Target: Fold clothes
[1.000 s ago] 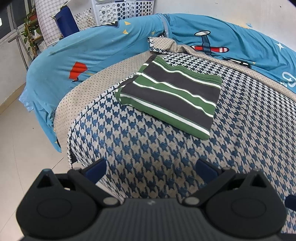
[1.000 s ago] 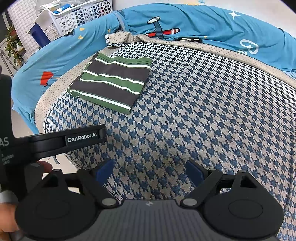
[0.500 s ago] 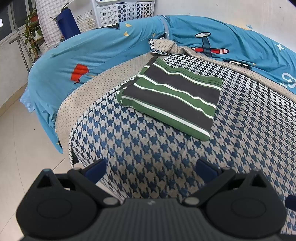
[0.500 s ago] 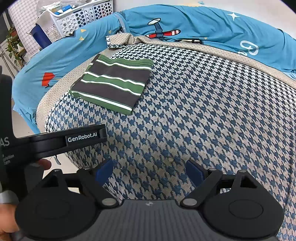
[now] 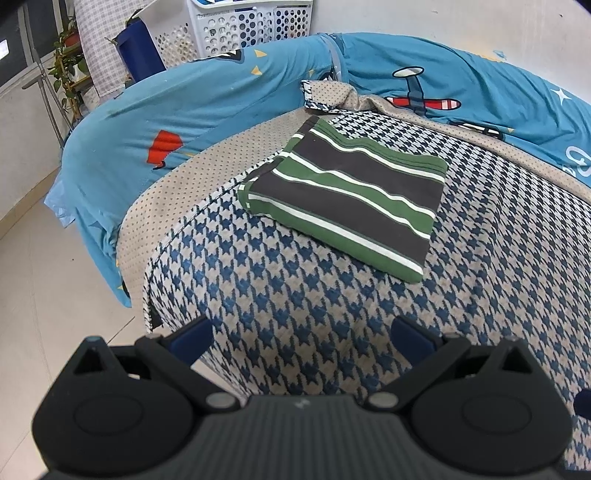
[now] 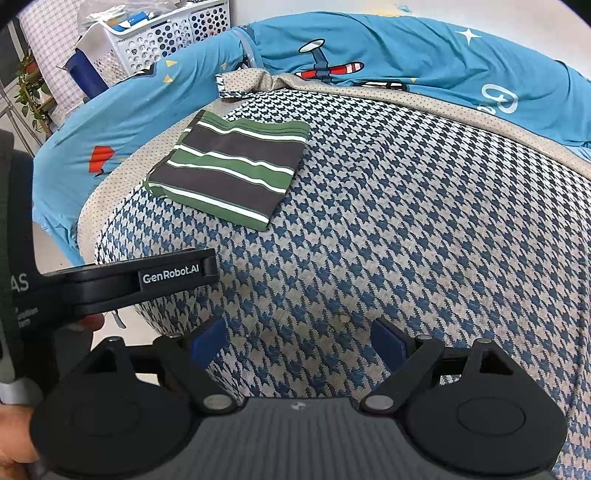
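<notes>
Striped folded shirt (image 5: 343, 201) lies on houndstooth blanket (image 5: 332, 314), well ahead of both jaws, nothing between. White laundry basket (image 5: 240, 27) beyond. Left gripper (image 5: 301, 338), right gripper (image 6: 297, 339): wide open, empty.

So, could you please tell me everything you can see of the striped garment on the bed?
The striped garment is a soft knit-looking piece in broad dark grey and green bands divided by thin white lines. It is folded into a flat, neat, roughly square packet, with layered edges showing along its far side. It lies on the houndstooth blanket, near the blanket's far left corner. Only the blanket touches it; both tools are well short of it and hold nothing.
</notes>
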The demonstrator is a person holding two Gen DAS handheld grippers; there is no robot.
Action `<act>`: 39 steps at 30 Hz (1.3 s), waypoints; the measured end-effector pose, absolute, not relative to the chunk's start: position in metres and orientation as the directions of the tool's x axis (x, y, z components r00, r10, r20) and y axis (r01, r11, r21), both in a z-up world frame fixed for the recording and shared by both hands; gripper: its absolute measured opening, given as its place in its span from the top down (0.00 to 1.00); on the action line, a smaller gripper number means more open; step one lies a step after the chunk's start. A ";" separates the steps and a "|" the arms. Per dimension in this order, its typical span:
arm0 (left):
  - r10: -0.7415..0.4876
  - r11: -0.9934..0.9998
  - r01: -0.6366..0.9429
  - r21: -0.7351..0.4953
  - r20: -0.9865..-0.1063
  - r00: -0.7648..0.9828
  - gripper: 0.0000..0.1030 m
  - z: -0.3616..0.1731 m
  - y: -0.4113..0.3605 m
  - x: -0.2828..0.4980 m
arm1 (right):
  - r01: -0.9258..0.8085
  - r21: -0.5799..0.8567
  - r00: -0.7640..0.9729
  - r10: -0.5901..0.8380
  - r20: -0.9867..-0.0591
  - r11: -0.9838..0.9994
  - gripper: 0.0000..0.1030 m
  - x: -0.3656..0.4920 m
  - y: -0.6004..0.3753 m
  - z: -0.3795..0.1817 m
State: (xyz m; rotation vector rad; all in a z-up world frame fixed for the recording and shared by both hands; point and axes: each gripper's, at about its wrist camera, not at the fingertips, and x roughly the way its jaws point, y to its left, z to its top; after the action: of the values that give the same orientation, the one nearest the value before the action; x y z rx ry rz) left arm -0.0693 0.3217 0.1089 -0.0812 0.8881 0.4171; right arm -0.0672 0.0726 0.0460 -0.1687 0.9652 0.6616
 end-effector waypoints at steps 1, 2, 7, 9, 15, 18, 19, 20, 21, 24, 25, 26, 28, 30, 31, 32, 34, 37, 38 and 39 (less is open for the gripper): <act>0.323 0.916 -0.388 0.105 -0.766 0.556 0.00 0.109 0.322 -0.069 | -0.590 0.153 0.391 0.447 -0.805 0.793 0.17 -0.067 0.072 0.046; 0.325 0.915 -0.388 0.107 -0.766 0.555 0.00 0.109 0.322 -0.069 | -0.591 0.154 0.391 0.448 -0.804 0.792 0.17 -0.068 0.072 0.047; 0.333 0.915 -0.387 0.118 -0.761 0.556 0.00 0.111 0.320 -0.070 | -0.592 0.156 0.391 0.451 -0.803 0.791 0.17 -0.068 0.071 0.048; 0.335 0.914 -0.386 0.120 -0.761 0.556 0.00 0.111 0.319 -0.070 | -0.592 0.156 0.391 0.451 -0.803 0.791 0.17 -0.068 0.071 0.048; 0.335 0.914 -0.388 0.119 -0.761 0.556 0.00 0.112 0.319 -0.071 | -0.589 0.155 0.392 0.448 -0.804 0.793 0.17 -0.068 0.070 0.049; 0.334 0.914 -0.389 0.118 -0.762 0.554 0.00 0.112 0.319 -0.071 | -0.590 0.152 0.392 0.447 -0.804 0.793 0.17 -0.068 0.070 0.049; 0.335 0.913 -0.389 0.118 -0.763 0.553 0.00 0.112 0.319 -0.070 | -0.590 0.152 0.392 0.446 -0.804 0.793 0.17 -0.068 0.070 0.050; 0.334 0.913 -0.390 0.117 -0.763 0.554 0.00 0.113 0.319 -0.071 | -0.589 0.152 0.393 0.446 -0.804 0.793 0.17 -0.068 0.070 0.050; 0.333 0.913 -0.391 0.115 -0.763 0.554 0.00 0.113 0.319 -0.071 | -0.589 0.152 0.393 0.446 -0.804 0.794 0.17 -0.068 0.070 0.050; 0.336 0.912 -0.394 0.117 -0.765 0.550 0.00 0.112 0.319 -0.070 | -0.590 0.152 0.393 0.447 -0.804 0.793 0.17 -0.068 0.070 0.050; 0.335 0.912 -0.394 0.116 -0.766 0.549 0.00 0.112 0.319 -0.070 | -0.591 0.152 0.393 0.447 -0.804 0.793 0.17 -0.067 0.070 0.050; 0.334 0.912 -0.394 0.115 -0.766 0.549 0.00 0.112 0.319 -0.070 | -0.590 0.152 0.393 0.447 -0.804 0.793 0.17 -0.067 0.070 0.051; 0.337 0.911 -0.395 0.119 -0.767 0.546 0.00 0.111 0.319 -0.070 | -0.591 0.152 0.394 0.447 -0.803 0.793 0.17 -0.068 0.070 0.051; 0.343 0.910 -0.396 0.126 -0.766 0.544 0.00 0.110 0.319 -0.070 | -0.590 0.150 0.395 0.446 -0.803 0.793 0.17 -0.068 0.070 0.051; 0.343 0.910 -0.395 0.126 -0.766 0.543 0.00 0.110 0.319 -0.070 | -0.589 0.151 0.394 0.446 -0.803 0.794 0.17 -0.068 0.070 0.051; 0.342 0.910 -0.395 0.126 -0.766 0.544 0.00 0.110 0.319 -0.070 | -0.589 0.153 0.393 0.447 -0.804 0.793 0.17 -0.068 0.070 0.051; 0.342 0.910 -0.396 0.125 -0.767 0.543 0.00 0.110 0.319 -0.071 | -0.589 0.155 0.391 0.448 -0.804 0.793 0.17 -0.068 0.069 0.051; 0.341 0.909 -0.398 0.122 -0.768 0.543 0.00 0.110 0.320 -0.072 | -0.593 0.153 0.390 0.449 -0.804 0.790 0.17 -0.068 0.069 0.052; 0.342 0.909 -0.398 0.123 -0.767 0.543 0.00 0.110 0.320 -0.072 | -0.595 0.152 0.390 0.449 -0.804 0.789 0.17 -0.069 0.069 0.052; 0.342 0.909 -0.399 0.123 -0.766 0.544 0.00 0.110 0.320 -0.073 | -0.597 0.152 0.390 0.450 -0.803 0.788 0.17 -0.069 0.068 0.053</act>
State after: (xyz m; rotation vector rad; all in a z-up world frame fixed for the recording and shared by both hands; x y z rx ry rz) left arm -0.0729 0.3200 0.1104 -0.0686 0.8935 0.4401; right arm -0.0689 0.0682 0.0525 -0.1711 0.9620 0.6693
